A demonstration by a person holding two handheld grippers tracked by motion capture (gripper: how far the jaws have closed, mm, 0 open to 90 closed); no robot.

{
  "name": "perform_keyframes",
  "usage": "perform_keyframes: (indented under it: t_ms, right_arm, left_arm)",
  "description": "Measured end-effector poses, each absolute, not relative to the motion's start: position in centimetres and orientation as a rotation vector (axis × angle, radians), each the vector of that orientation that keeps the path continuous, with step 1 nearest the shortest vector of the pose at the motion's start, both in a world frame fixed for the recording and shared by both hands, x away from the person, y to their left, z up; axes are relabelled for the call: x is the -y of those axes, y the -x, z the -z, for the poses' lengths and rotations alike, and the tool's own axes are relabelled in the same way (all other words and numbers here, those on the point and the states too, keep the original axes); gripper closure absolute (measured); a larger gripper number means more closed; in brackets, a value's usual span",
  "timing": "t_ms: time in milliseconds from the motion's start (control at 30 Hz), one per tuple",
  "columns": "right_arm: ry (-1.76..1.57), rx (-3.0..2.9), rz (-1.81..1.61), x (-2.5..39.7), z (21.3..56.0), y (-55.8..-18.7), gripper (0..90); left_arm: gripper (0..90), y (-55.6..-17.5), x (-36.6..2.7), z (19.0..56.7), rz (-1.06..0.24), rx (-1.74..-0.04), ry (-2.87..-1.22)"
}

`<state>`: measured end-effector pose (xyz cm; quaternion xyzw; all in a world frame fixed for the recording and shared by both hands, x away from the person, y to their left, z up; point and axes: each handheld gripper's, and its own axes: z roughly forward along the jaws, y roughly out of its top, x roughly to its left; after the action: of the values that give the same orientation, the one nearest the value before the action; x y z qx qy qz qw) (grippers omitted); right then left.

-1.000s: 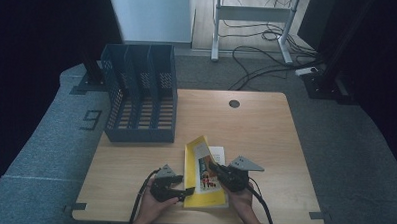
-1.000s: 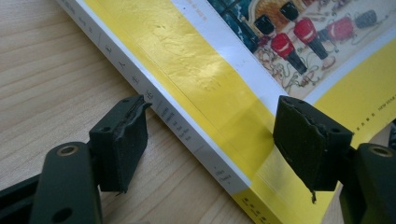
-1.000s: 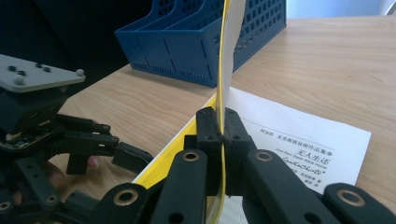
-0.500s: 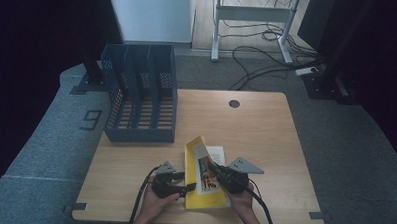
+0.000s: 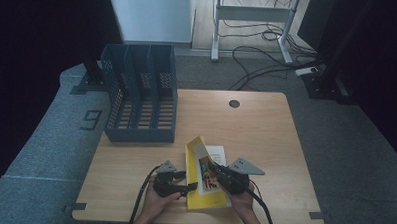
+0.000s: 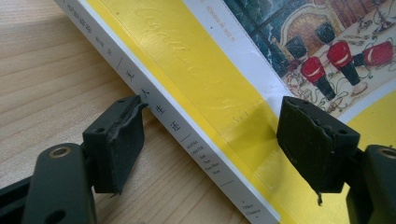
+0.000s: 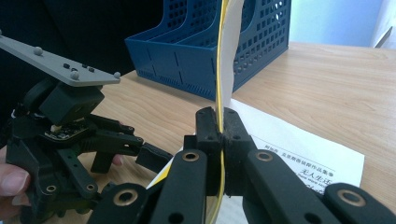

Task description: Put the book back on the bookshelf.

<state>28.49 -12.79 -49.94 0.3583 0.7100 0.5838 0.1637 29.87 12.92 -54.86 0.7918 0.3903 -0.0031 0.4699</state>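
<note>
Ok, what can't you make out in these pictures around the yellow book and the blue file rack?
- Thin yellow paperback book: its small spine print is illegible in the left gripper view, and frame edges crop the cover.
- Right tongs: in the right gripper view they hide the stretch of cover they pinch.
- Blue perforated plastic file rack: in the high view its walls hide the slot floors.
- Left tongs: pads straddle the spine; contact unclear.

A blue slotted file rack [image 5: 139,95] stands at the wooden table's [image 5: 256,124] far-left corner, seemingly empty.

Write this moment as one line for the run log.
right gripper: shut on book cover | left gripper: open at spine | organizer: empty
</note>
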Motion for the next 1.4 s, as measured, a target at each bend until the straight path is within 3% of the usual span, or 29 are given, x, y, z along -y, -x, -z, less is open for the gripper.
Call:
perform_keyframes:
  t_ms: [200, 500, 800, 1133, 1400]
  right_arm:
    - [-0.984, -2.032, -1.683, 12.7, 49.6, -28.2, 87.6]
    - [-1.048, -2.050, -1.672, 13.0, 50.2, -28.8, 87.5]
    - [-1.176, -2.147, -1.494, 13.7, 51.5, -30.0, 86.1]
    - [-1.280, -2.252, -1.283, 14.1, 52.5, -31.2, 72.9]
    - [-1.313, -2.261, -1.151, 14.5, 52.6, -31.3, 52.6]
  left_arm:
    - [20.8, -30.0, -12.8, 55.0, 0.066, -0.955, -1.925]
    - [21.4, -30.0, -12.6, 55.2, 0.052, -0.987, -1.946]
    - [30.7, -30.0, -12.6, 55.1, 0.020, -1.024, -1.938]
    - [41.5, -30.2, -12.6, 55.1, -0.005, -1.061, -1.928]
    - [43.4, -30.2, -12.6, 55.1, -0.012, -1.067, -1.927]
